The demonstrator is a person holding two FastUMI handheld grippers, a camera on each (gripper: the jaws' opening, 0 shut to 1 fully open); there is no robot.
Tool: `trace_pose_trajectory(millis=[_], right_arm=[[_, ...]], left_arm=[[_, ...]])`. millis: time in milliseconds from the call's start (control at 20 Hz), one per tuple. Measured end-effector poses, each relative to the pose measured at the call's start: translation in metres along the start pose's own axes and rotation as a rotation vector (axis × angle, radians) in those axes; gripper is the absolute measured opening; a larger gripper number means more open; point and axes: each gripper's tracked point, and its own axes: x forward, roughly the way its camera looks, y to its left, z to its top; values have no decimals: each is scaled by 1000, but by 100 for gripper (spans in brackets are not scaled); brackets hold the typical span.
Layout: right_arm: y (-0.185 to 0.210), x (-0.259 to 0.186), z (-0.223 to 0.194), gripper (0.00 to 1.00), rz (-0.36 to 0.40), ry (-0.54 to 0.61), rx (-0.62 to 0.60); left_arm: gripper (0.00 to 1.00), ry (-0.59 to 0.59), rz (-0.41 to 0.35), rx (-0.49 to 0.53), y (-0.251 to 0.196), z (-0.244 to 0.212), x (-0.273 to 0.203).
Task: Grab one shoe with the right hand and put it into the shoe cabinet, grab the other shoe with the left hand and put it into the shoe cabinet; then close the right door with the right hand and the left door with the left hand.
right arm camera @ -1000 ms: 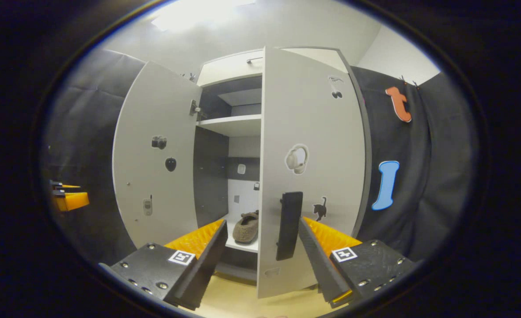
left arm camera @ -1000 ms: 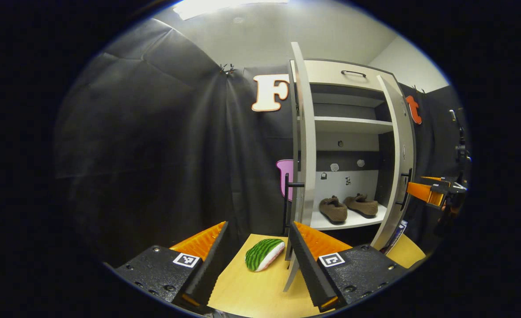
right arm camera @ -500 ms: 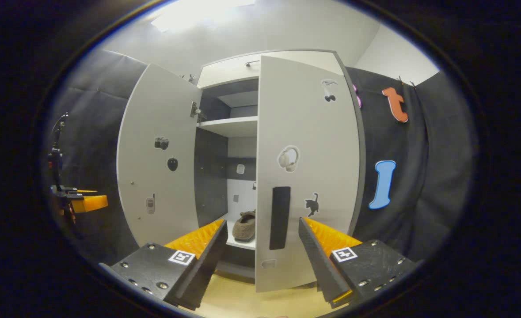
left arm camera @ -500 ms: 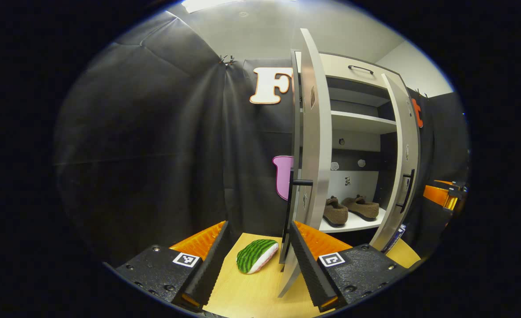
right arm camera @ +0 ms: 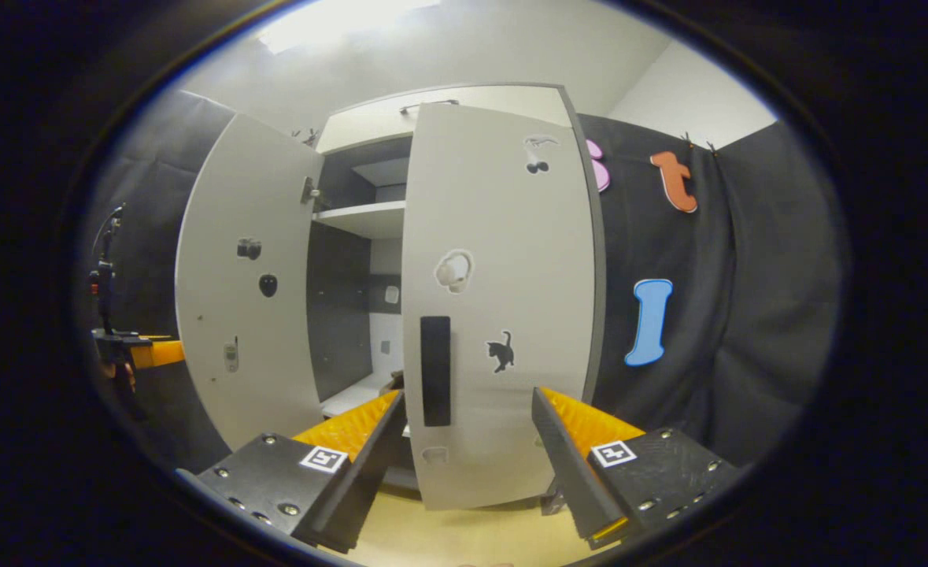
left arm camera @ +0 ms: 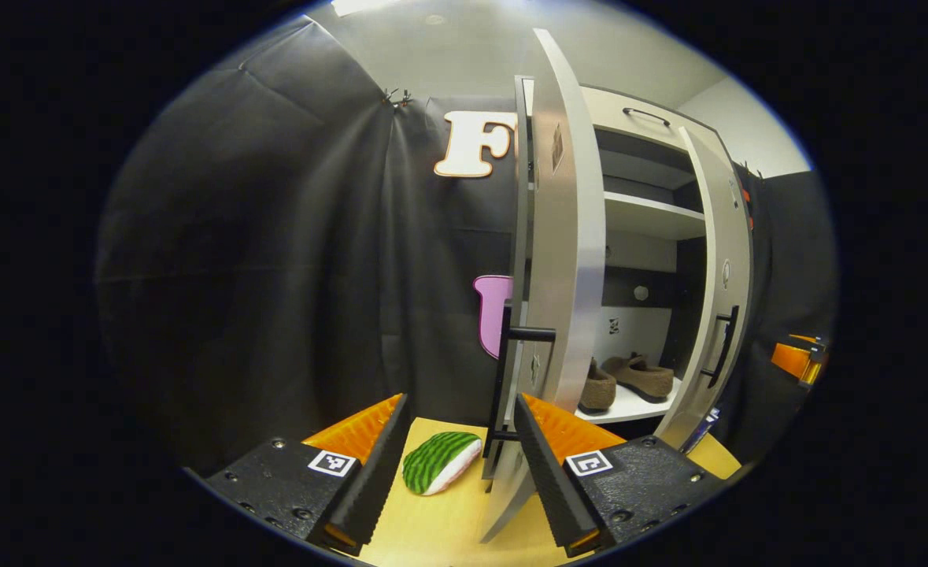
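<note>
Two shoes (left arm camera: 625,379) show from the left; watermelon toy (left arm camera: 440,461), perhaps.

Fuzzy cloth shoes (left arm camera: 629,378), matt cabinet door (right arm camera: 503,299)

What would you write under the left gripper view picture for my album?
Open left gripper by the left door, two brown shoes inside the cabinet.
</note>
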Motion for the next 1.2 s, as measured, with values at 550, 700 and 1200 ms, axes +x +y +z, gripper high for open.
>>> trace_pose_trajectory(millis=[550, 700, 1200], right_arm=[[-6, 5, -14, 97, -9, 15, 50], [-6, 6, -16, 92, -14, 19, 56], [-12, -5, -21, 97, -54, 28, 78]], left_arm=[[82, 14, -41, 1, -10, -2, -2], [82, 17, -55, 12, -18, -2, -1], [82, 30, -181, 6, -73, -8, 6]])
